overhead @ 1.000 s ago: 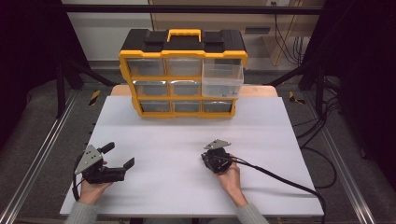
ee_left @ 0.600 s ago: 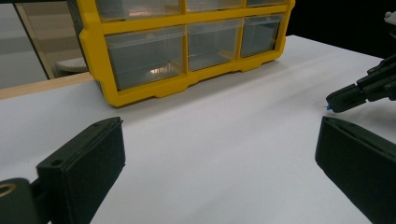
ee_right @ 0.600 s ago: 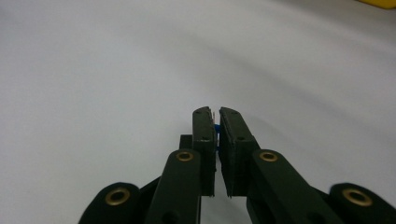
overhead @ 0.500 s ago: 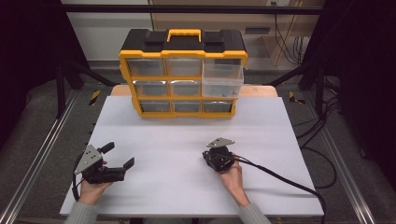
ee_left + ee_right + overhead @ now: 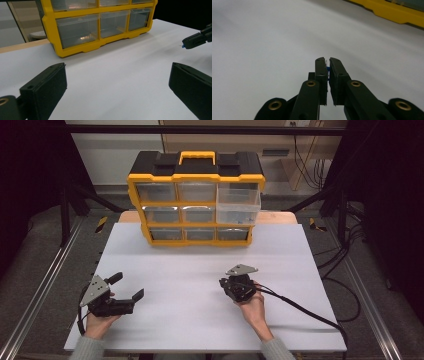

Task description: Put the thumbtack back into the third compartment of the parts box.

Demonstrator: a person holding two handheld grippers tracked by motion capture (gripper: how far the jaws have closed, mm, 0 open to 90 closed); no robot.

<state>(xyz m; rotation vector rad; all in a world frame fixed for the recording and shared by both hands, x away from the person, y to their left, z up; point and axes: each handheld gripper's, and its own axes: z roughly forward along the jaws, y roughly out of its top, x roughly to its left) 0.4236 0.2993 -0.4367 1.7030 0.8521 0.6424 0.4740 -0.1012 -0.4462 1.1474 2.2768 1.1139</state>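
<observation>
Right gripper (image 5: 327,65) jaws pinched nearly together on a tiny blue part (image 5: 327,68), right of the desk's (image 5: 300,250) middle. Left gripper (image 5: 125,287) jaws spread wide, nothing between, near the front-left corner. Bare desk between them; yellow drawer organizer (image 5: 196,202) at the back edge.
</observation>
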